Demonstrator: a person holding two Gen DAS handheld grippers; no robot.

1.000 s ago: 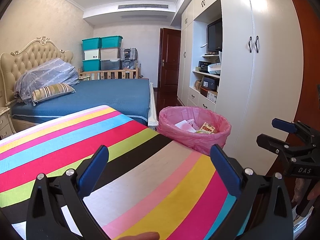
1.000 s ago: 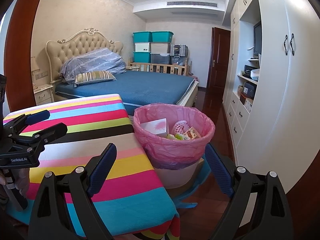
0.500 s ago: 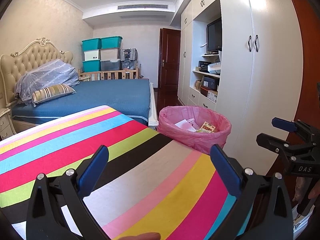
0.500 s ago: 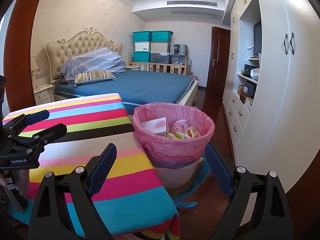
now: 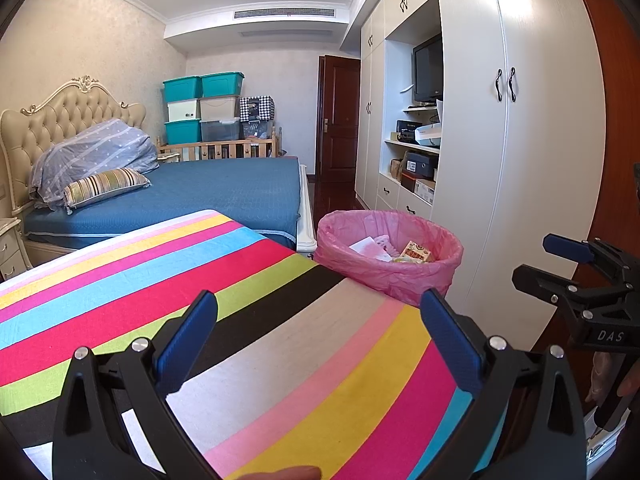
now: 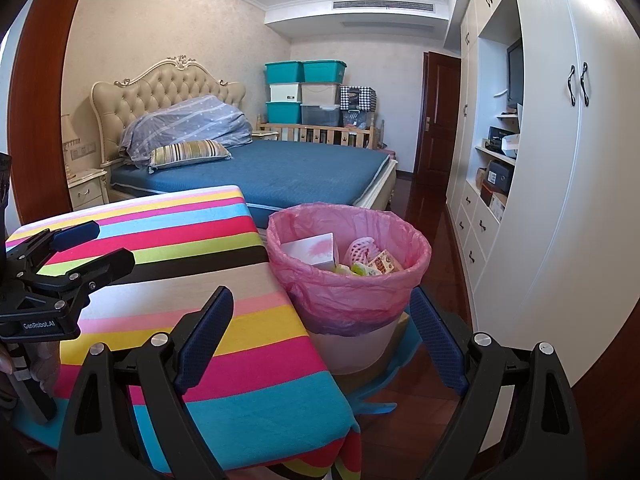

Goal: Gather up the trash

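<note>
A white bin lined with a pink bag (image 6: 348,276) (image 5: 390,256) stands on the floor at the table's right corner. Inside lie a white tissue box (image 6: 310,250), a pink foam net (image 6: 362,250), a small orange snack packet (image 6: 385,266) (image 5: 416,251) and green wrappers. My left gripper (image 5: 318,322) hovers open over the striped tablecloth (image 5: 168,276) with nothing between its blue pads. My right gripper (image 6: 322,326) is open too, held low in front of the bin, empty. Each gripper shows at the edge of the other's view.
The striped table (image 6: 192,264) fills the near left. Behind it is a blue bed (image 6: 280,172) with pillows and stacked storage boxes (image 6: 304,92). White wardrobes (image 6: 568,160) line the right wall, leaving a strip of dark wooden floor (image 6: 424,216) toward a brown door.
</note>
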